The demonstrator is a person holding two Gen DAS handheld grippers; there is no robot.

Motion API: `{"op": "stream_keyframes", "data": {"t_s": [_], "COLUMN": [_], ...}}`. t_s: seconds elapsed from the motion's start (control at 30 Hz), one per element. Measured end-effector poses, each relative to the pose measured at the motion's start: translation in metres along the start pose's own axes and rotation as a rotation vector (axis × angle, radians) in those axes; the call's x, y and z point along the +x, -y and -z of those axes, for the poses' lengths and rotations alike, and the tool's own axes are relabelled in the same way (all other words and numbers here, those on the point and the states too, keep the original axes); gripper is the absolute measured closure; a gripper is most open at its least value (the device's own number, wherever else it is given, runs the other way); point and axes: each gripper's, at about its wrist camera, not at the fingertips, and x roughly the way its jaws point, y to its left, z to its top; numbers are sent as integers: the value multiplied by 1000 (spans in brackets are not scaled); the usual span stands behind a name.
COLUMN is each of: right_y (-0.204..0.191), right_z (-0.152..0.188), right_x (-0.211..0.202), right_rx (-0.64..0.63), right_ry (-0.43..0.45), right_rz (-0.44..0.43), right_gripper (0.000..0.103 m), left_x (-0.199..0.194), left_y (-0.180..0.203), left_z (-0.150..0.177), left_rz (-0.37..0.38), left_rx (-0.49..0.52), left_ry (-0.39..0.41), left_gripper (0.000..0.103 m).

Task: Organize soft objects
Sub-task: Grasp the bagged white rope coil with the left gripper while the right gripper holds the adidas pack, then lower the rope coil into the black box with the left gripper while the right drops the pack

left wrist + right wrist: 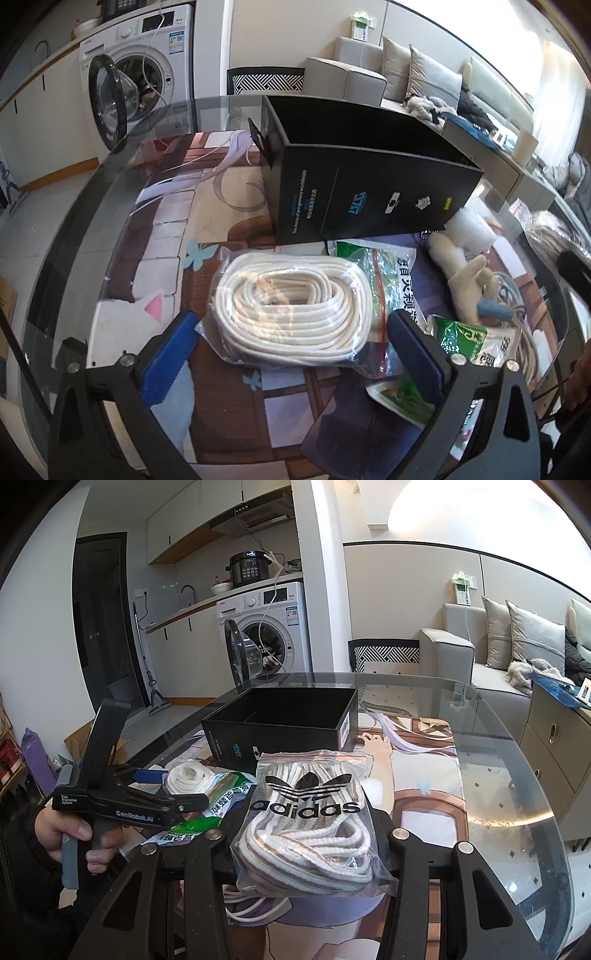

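From my right wrist view, the black box (284,716) stands open-topped at the far side, nothing over its mouth. The glass table (498,775) right of it is free. To the left, the left gripper (147,775) and 2 green packets (221,794) crowd the near approach.

A clear bag of coiled white rope (291,314) is laid flat on the counter (92,221) between the wide-open blue fingers (170,354) of the left hand-held gripper (291,354). A zip bag of striped cord (310,819), printed with a black logo, is clamped upright in the right hand-held gripper (310,853). An open black box (284,723) is seen beyond both.
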Motion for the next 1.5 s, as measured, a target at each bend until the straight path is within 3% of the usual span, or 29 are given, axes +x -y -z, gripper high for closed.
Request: {"op": "stream_keyframes", "data": {"t_s": [0.27, 0.4, 1.13, 1.5], "right_y": [0, 0, -11, -20], "right_z": [0, -1, -13, -42], "right_x": [0, 0, -13, 1], "right_rx": [-2, -3, -13, -18], "right_ry": [0, 3, 43, 21], "right_rz": [-2, -2, -22, -12], "right_gripper": [56, 56, 56, 56], "left_x": [-6, -9, -54, -63], "left_y": [9, 8, 10, 15], "left_z": [3, 3, -3, -30], "left_rz": [32, 44, 54, 84], "left_rx": [52, 53, 48, 52], "left_ry": [31, 37, 160, 215], "left_gripper": [35, 42, 43, 43]}}
